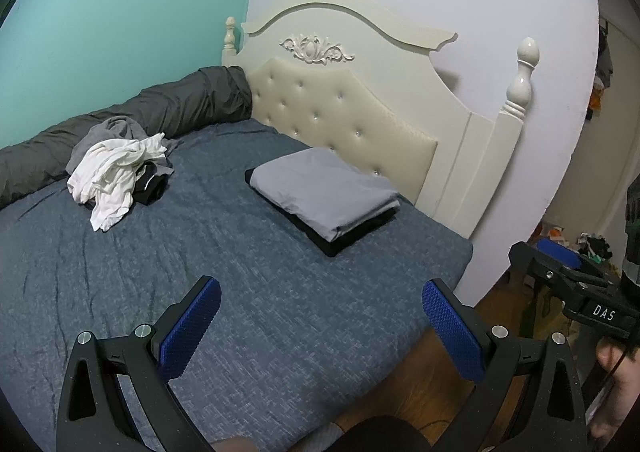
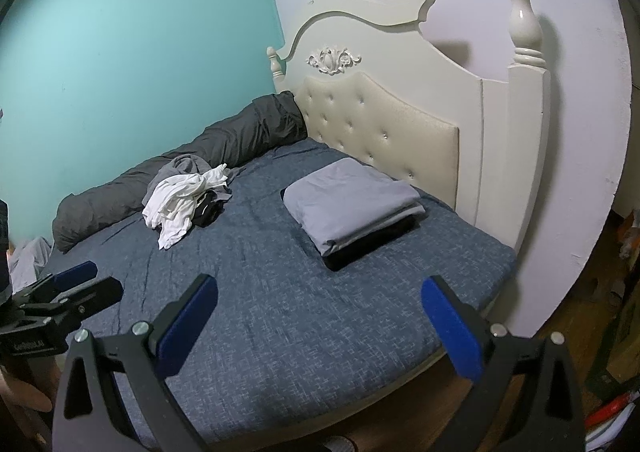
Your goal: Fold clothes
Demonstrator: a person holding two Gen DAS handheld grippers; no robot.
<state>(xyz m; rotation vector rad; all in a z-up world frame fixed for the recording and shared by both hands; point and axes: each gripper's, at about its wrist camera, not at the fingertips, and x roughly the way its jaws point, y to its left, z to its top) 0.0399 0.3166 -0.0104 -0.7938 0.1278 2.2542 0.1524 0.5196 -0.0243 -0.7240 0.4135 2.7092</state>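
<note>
Currently, scene: a bed with a blue mattress cover (image 1: pixel 248 292); both grippers hover above its near edge, touching nothing.
Left gripper (image 1: pixel 320 316): blue pads spread wide, empty.
Right gripper (image 2: pixel 320 316): blue pads spread wide, empty.
Folded stack (image 1: pixel 324 192): grey garment on a black one, near the tufted headboard (image 1: pixel 344 108).
Unfolded pile (image 1: pixel 116 172): white, grey and black clothes tangled together, far side, beside a rolled dark duvet (image 1: pixel 160 108).
Risk, tangling: pinching the white top layer would likely drag the others along.
Risk, reach: crossing toward the pile could brush and skew the stack.
Risk, grip: thin cloth may slip from one pad.
</note>
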